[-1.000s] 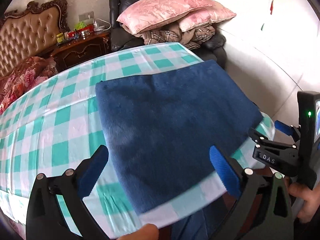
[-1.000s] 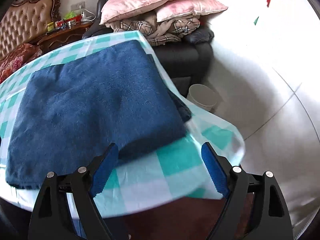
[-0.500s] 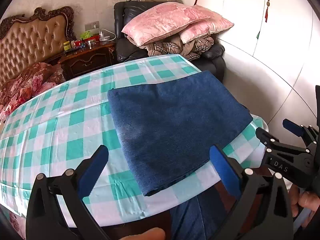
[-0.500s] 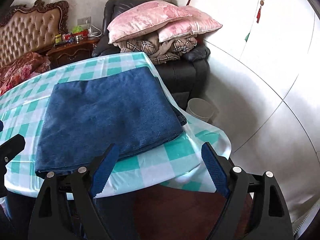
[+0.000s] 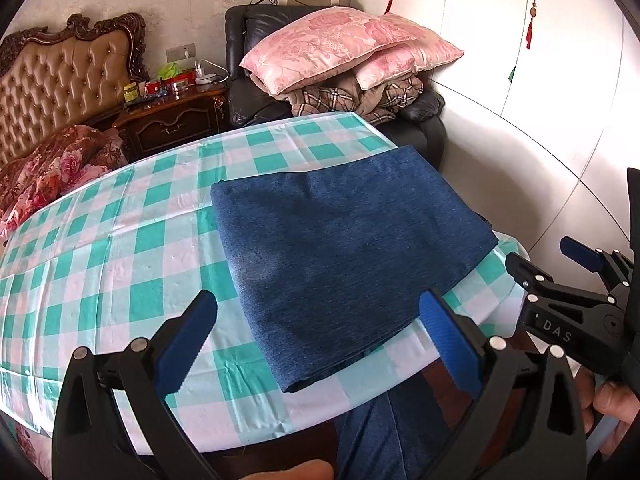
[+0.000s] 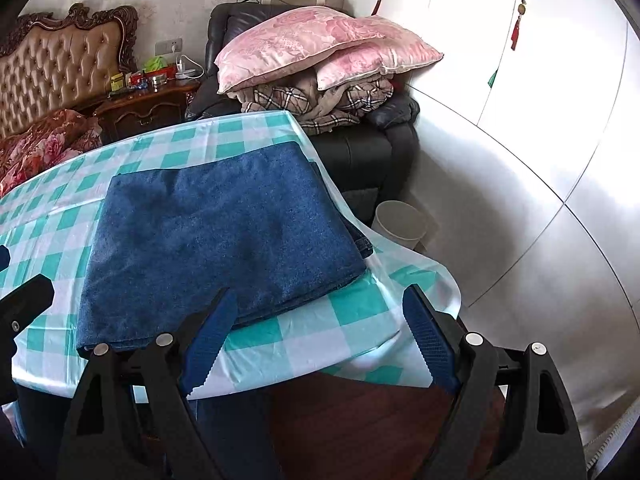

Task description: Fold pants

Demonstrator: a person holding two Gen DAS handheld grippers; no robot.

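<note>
Folded pants (image 5: 344, 248) lying on the table (image 5: 120, 248) near its right edge, pillows (image 5: 340, 48) sitting on the armchair (image 5: 416, 128) behind, nightstand (image 5: 172, 120) standing left of it, bin (image 6: 400, 224) standing beside the table.

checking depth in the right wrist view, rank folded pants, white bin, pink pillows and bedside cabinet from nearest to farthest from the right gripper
From the right gripper:
1. Folded pants, just ahead on the checked tablecloth, left of centre.
2. White bin, on the floor past the table's right corner.
3. Pink pillows, stacked on the dark armchair behind the table.
4. Bedside cabinet, back left by the headboard; too close to the pillows to call.

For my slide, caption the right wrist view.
Folded blue pants on checked tablecloth; right gripper open, empty.
</note>
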